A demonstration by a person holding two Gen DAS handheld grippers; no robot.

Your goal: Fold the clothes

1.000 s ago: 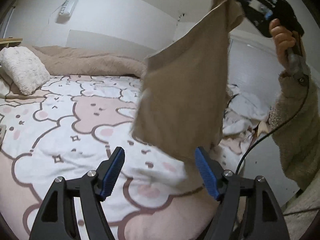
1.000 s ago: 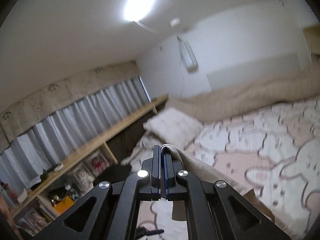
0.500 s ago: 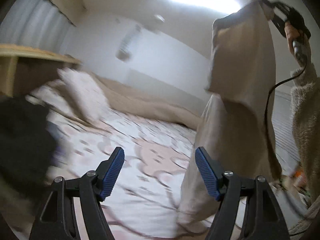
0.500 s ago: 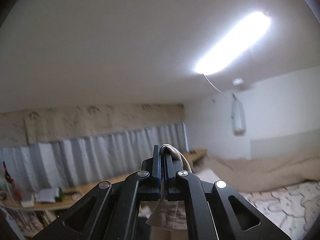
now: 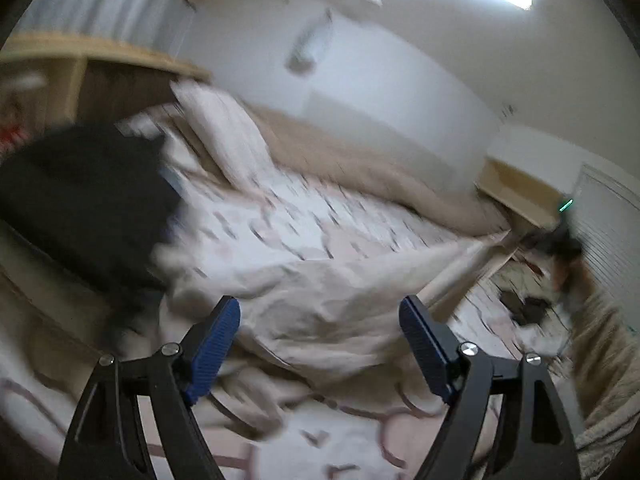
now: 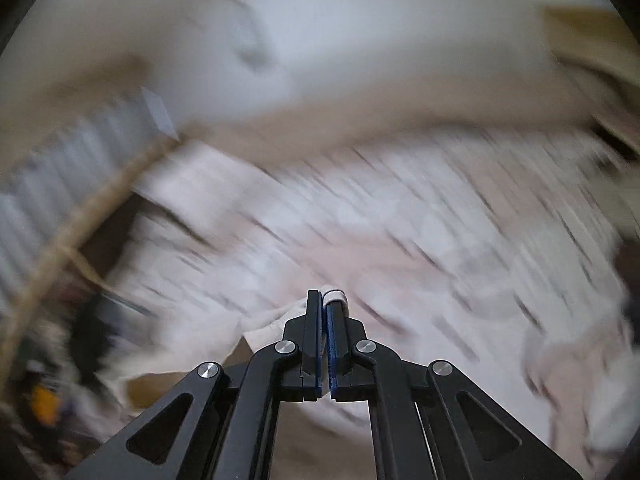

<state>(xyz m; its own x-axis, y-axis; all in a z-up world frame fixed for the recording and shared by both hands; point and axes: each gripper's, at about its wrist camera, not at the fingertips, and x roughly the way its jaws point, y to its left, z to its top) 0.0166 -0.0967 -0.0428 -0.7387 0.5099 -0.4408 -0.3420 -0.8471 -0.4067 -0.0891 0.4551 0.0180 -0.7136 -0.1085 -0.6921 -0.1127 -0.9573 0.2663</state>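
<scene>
The beige garment (image 5: 320, 300) lies mostly on the bed (image 5: 340, 220), crumpled in a heap near the front edge, with one corner drawn out taut toward the far right. That corner is pinched in the right hand-held gripper (image 6: 325, 308): its jaws are fully closed on a rolled bit of hem, cloth bulging out at the tips.

The left hand-held gripper (image 5: 320, 320) holds nothing. Its jaws are opening, wide apart, with the crumpled cloth lying beyond them and neither blue pad pressing on it.

Risks as I see them:
- Both views are motion-blurred. With things moving this quickly, the left could bite a bunched fold instead of a clean corner, which gives a crooked fold.
- The heap is layered. A grab in the middle likely takes two layers, and the garment will not spread flat.
- The right grip is only a thin edge of hem. A hard tug against the weight on the bed could pull it out.
- A black pile (image 5: 80, 208) sits just left of the garment, touching or nearly so, I can't tell. A wide sweep may snag or drag it.
- The bedcover (image 5: 280, 452) below is rumpled and could get pinched along with the cloth.
</scene>
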